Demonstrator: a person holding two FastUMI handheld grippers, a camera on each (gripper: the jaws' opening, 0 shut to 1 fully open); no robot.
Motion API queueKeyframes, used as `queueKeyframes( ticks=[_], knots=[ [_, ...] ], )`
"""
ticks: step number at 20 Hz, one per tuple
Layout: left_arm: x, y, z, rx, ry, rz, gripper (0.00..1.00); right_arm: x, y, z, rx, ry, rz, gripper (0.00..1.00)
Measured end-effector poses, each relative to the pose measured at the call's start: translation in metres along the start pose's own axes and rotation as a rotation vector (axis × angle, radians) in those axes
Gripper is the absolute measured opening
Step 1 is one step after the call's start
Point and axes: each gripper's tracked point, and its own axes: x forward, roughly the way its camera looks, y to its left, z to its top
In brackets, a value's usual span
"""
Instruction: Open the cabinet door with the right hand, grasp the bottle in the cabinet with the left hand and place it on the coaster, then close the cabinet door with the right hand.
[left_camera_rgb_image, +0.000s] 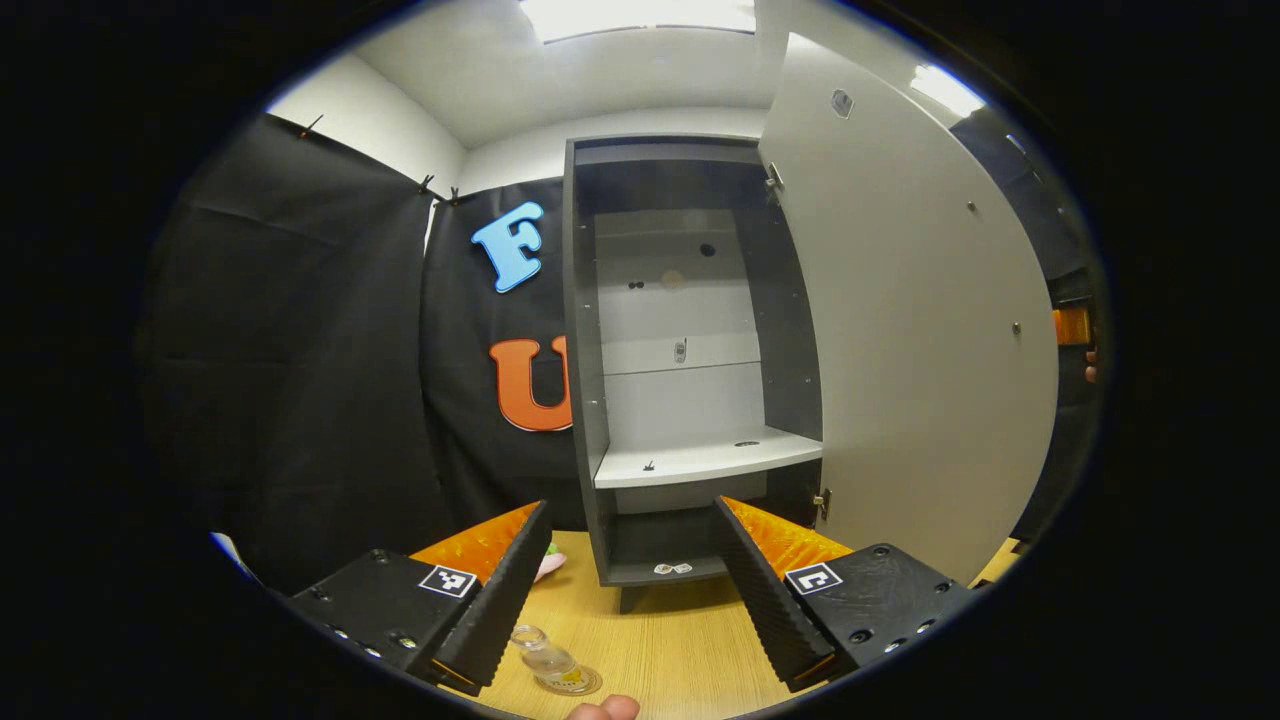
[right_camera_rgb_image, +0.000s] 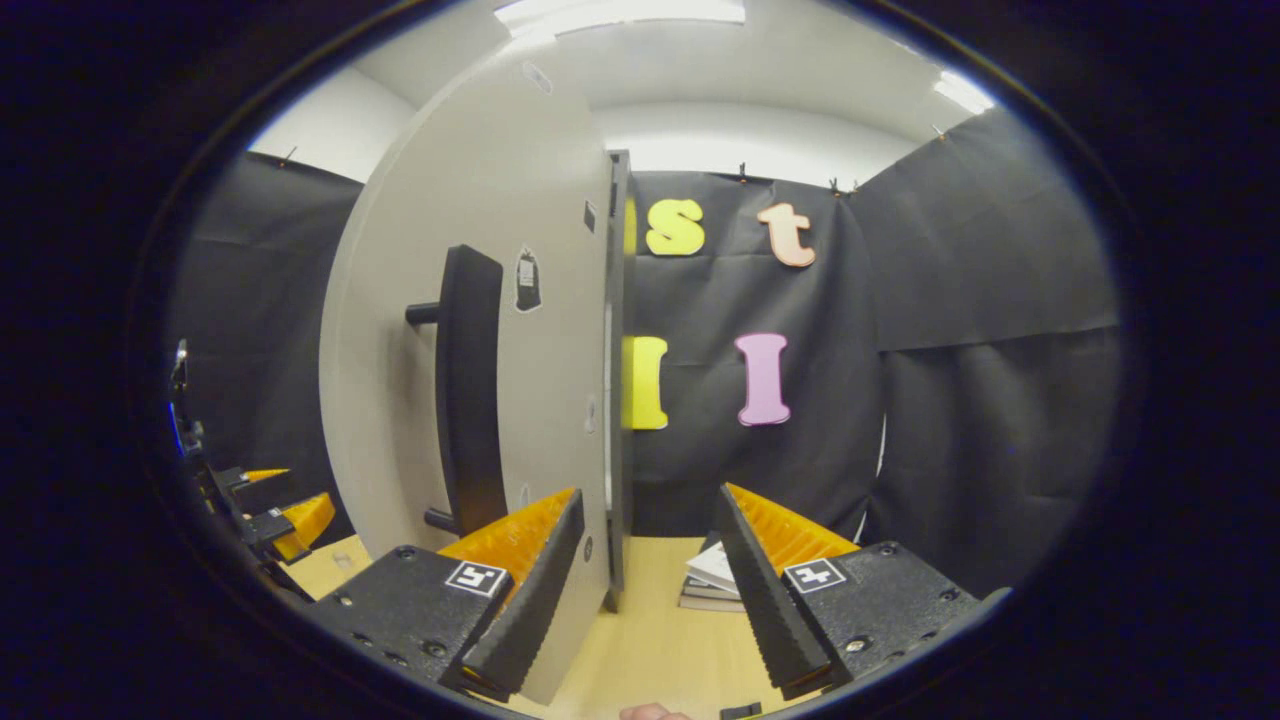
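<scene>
The bottle (left_camera_rgb_image: 548, 660) stood upright on the coaster (left_camera_rgb_image: 572, 682) on the counter (left_camera_rgb_image: 660, 640), near and low between the wide, empty left tongs (left_camera_rgb_image: 620, 590), just beside their left finger, so what remained, by my judgement, was the cabinet door (right_camera_rgb_image: 480, 380). It stood swung out from the cabinet (left_camera_rgb_image: 690, 360), its free edge running upright between the fingers of the right tongs (right_camera_rgb_image: 650, 590), which gaped wide and held nothing. Its long upright handle (right_camera_rgb_image: 468, 390) lay just left and beyond them, the right hand being the nearer.

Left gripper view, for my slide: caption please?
Open left gripper faces the emptied cabinet; bottle stands on the coaster.
</scene>
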Motion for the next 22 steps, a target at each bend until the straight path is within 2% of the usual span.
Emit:
queueKeyframes(
  ticks=[4, 13, 22],
  knots=[
    [-0.007, 0.014, -0.001, 0.001, -0.013, 0.013, 0.96, 0.007, 0.035, 0.001, -0.024, 0.004, 0.074, 0.87],
    [-0.013, 0.047, -0.003, -0.026, -0.023, 0.026, 0.96, 0.026, 0.096, 0.000, -0.052, 0.023, 0.154, 0.87],
    [-0.012, 0.074, -0.001, -0.012, -0.037, 0.036, 0.96, 0.082, 0.187, 0.003, -0.025, -0.025, 0.305, 0.87]
  ],
)
